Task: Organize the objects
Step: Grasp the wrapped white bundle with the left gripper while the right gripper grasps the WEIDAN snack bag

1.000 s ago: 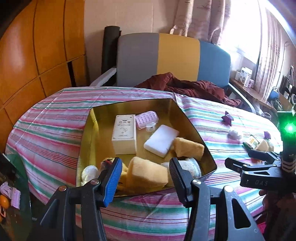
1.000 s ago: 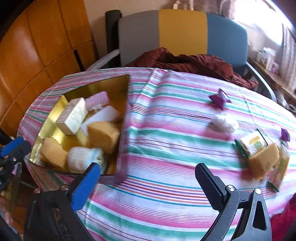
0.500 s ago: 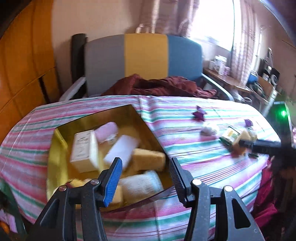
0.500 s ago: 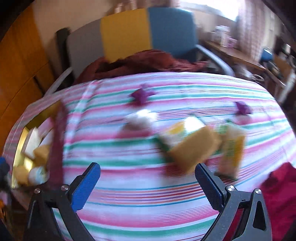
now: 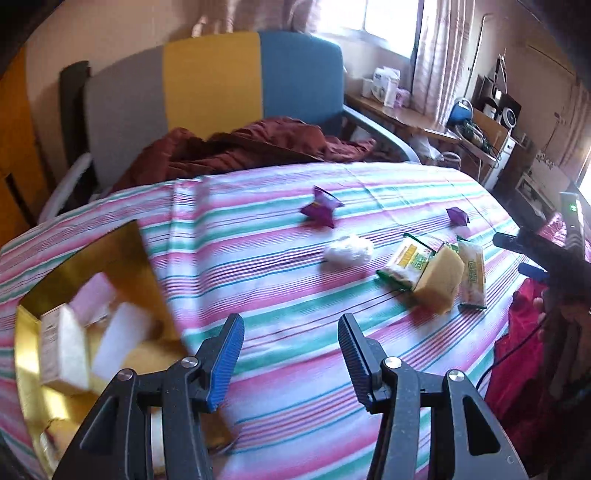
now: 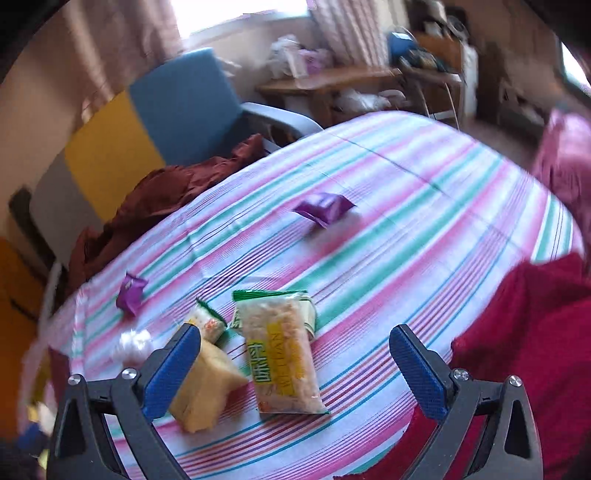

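Snack packet (image 6: 282, 363) just beyond open right tool (image 6: 295, 369)

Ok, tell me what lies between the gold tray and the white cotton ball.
Nothing: in the left wrist view only bare striped tablecloth runs from the gold tray to the white cotton ball.

Both wrist views down onto tablecloth (image 5: 280, 280)

A lived-in home room; a table (image 5: 280, 295) under a striped cloth (image 6: 424, 206) stands by a grey, yellow and blue armchair (image 5: 221, 81) with a dark red garment (image 5: 258, 147) thrown over it; patterned curtains (image 5: 436, 55) hang at a sunny window (image 5: 388, 18); a cluttered wooden desk (image 5: 424, 125) lines the wall.
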### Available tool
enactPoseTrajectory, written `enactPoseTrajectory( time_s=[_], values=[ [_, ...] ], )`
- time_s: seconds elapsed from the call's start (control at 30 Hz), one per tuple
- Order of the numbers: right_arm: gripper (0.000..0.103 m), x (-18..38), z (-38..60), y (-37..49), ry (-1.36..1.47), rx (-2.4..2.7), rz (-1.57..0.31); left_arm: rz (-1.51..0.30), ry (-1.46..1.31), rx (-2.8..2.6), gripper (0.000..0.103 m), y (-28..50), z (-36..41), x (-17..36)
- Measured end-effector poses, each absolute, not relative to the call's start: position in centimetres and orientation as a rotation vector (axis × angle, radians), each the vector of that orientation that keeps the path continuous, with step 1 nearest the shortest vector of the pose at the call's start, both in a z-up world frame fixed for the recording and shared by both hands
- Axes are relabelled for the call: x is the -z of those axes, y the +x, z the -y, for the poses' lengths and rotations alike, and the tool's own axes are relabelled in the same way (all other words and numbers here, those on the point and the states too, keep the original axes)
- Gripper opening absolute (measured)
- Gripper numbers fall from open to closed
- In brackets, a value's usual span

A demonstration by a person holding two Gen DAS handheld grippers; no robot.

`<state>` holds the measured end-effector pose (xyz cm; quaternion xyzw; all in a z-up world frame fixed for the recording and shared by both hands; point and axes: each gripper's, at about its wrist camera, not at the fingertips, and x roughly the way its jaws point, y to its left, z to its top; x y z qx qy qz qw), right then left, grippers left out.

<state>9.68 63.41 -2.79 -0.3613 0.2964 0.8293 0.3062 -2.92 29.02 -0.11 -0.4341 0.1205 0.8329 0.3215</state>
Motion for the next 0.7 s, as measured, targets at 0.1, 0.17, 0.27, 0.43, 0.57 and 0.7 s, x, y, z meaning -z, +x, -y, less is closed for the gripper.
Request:
enactPoseTrajectory(
  time_s=[0.1,0.17,0.27,0.43,0.57,0.7],
  values=[
    [0.103,3.0,-64.1,10.1,-0.948,-2.164,-0.821,-0.328,-1.163,-2.158,0.054,-3.8,-31.8,1.0],
    [0.103,3.4,-64.4,10.1,-0.962,-2.155,-0.876,-0.325,-1.180,-2.131,0.054,-4.5,-33.5,1.6],
    [0.103,4.1,-64.9,10.3,-0.972,-2.136,-0.942,-0.324,-1.190,-2.103,0.054,-5.5,-35.7,2.2],
    [0.103,4.6,-64.7,10.2,-1.005,-2.146,-0.967,-0.318,-1.199,-2.075,0.054,-7.3,-38.9,3.3],
    [0.103,4.6,-64.4,9.7,-1.023,-2.166,-0.956,-0.326,-1.229,-2.055,0.055,-8.5,-41.0,4.7],
    [0.103,4.7,-64.4,9.5,-1.027,-2.169,-0.932,-0.346,-1.238,-2.039,0.058,-9.1,-43.0,6.1]
  ],
)
